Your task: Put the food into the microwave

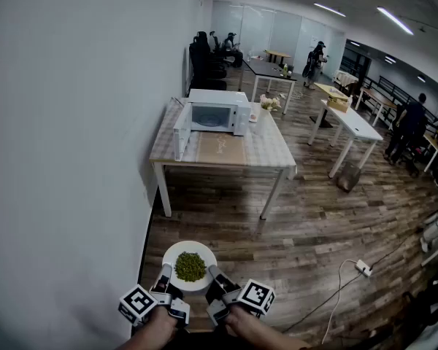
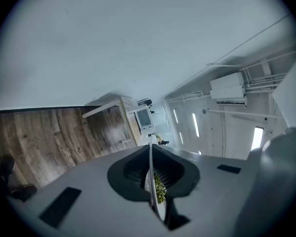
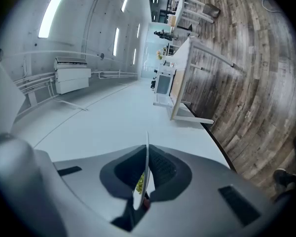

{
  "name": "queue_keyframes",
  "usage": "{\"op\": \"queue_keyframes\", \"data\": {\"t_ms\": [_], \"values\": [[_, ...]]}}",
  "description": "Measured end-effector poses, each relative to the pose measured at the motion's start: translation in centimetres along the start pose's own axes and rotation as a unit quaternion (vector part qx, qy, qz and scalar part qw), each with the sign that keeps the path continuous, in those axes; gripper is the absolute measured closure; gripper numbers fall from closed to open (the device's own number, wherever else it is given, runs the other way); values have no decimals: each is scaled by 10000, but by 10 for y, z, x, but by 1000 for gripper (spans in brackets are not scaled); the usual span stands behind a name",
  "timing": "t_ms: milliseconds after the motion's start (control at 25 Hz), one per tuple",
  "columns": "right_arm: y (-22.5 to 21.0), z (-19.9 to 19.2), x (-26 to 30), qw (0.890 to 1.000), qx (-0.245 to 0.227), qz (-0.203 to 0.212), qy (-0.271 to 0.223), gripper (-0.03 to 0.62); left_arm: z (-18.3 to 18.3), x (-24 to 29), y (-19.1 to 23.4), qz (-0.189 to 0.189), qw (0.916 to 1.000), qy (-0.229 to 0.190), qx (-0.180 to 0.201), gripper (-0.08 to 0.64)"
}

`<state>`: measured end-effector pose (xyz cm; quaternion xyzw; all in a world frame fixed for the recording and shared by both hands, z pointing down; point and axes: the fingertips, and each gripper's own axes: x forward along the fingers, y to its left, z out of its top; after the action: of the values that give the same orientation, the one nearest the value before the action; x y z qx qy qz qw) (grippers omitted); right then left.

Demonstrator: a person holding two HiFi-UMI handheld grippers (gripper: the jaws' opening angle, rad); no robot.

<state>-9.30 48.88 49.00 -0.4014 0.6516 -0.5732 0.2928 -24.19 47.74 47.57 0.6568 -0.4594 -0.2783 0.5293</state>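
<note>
A white plate (image 1: pixel 174 255) with a heap of green food (image 1: pixel 190 266) hangs over the wooden floor near the bottom of the head view. My left gripper (image 1: pixel 164 275) is shut on its left rim and my right gripper (image 1: pixel 214 276) on its right rim. In each gripper view the plate (image 2: pixel 150 174) (image 3: pixel 146 169) stands edge-on between the jaws, with green food (image 2: pixel 160 189) (image 3: pixel 140 184) beside it. The white microwave (image 1: pixel 219 113) (image 2: pixel 143 117) (image 3: pixel 163 83) sits far ahead on a table (image 1: pixel 270 152), its door (image 1: pixel 181 131) swung open to the left.
A white wall (image 1: pixel 66 137) runs along the left. A small bunch of flowers (image 1: pixel 269 103) stands right of the microwave. A power strip (image 1: pixel 363 268) with its cable lies on the floor at right. Desks, chairs and several people are farther back.
</note>
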Motion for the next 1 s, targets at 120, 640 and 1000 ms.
{"op": "queue_keyframes", "data": {"t_ms": [120, 640, 1000], "values": [[-2, 7, 3, 10000, -16, -18, -1, 572, -2, 8, 1, 8, 10000, 1, -48, 539], [1, 22, 6, 9998, -182, 7, -116, 572, -7, 22, -1, -83, 9998, 118, -110, 540], [0, 17, 7, 9997, 31, -17, -226, 572, 0, 20, -3, -176, 9996, 202, -61, 540]]}}
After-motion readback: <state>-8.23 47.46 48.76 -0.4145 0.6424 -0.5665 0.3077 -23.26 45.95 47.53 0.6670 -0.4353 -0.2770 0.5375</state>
